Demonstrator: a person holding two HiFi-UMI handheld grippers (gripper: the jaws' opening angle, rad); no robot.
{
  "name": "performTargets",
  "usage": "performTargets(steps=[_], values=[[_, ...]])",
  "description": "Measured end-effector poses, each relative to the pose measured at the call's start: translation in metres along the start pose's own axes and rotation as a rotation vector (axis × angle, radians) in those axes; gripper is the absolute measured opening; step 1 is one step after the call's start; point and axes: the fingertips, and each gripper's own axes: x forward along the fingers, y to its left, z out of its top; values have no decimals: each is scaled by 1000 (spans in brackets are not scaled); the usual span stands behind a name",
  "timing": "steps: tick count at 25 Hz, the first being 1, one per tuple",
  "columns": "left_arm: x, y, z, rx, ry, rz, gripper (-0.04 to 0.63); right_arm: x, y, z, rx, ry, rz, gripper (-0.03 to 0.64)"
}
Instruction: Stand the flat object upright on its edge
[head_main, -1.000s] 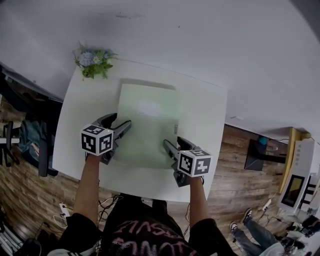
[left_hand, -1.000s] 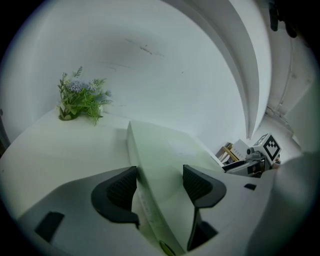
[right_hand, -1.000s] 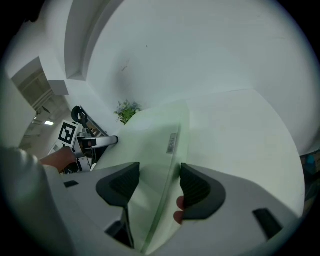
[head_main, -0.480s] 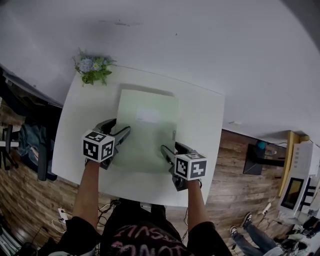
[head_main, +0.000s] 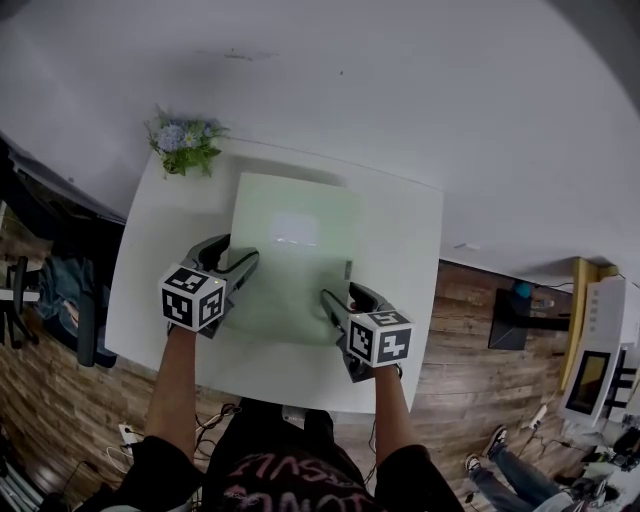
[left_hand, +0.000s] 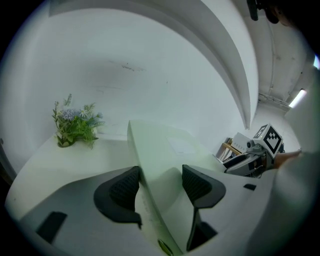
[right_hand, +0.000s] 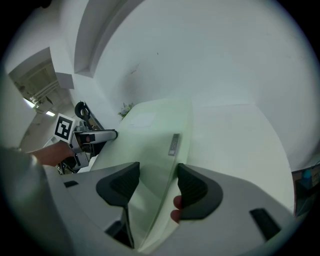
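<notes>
A pale green flat folder (head_main: 290, 250) with a white label lies tilted over the white table (head_main: 405, 235), its far edge raised toward the wall. My left gripper (head_main: 240, 262) is shut on the folder's left edge; in the left gripper view that edge (left_hand: 150, 160) runs between the two dark pads of the left gripper (left_hand: 160, 182). My right gripper (head_main: 335, 300) is shut on the right edge. In the right gripper view the folder (right_hand: 150, 135) passes between the pads of the right gripper (right_hand: 157, 182), near a small grey tag.
A small potted plant with blue flowers (head_main: 185, 140) stands at the table's far left corner, close to the white wall. Wooden floor surrounds the table. A dark chair (head_main: 60, 290) is to the left, a person's legs (head_main: 510, 465) at the lower right.
The folder's far edge has risen off the table and tilts more toward me. Both grippers keep their hold on its side edges and have shifted slightly nearer.
</notes>
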Motion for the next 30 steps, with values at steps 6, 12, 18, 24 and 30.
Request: performTargets(steps=[6,12,18,24,30], values=[[-7,-6,21,58,-54,6,287,-7,2,14,-55,-50,-25,245],[-12,-11,42,119,-125,7,287,-12,2,30,-104,-126,-43,245],[-16,-13,64,186,-211,11,287,-14,2,49,-162,-199,-72,246],[-20,-17,84,245,-286,1,287,-17,2,63,-198,-259,-104,245],[-21,-23,98,289,-364,-3,287,-21,-2,73,-226,-316,-129,245]])
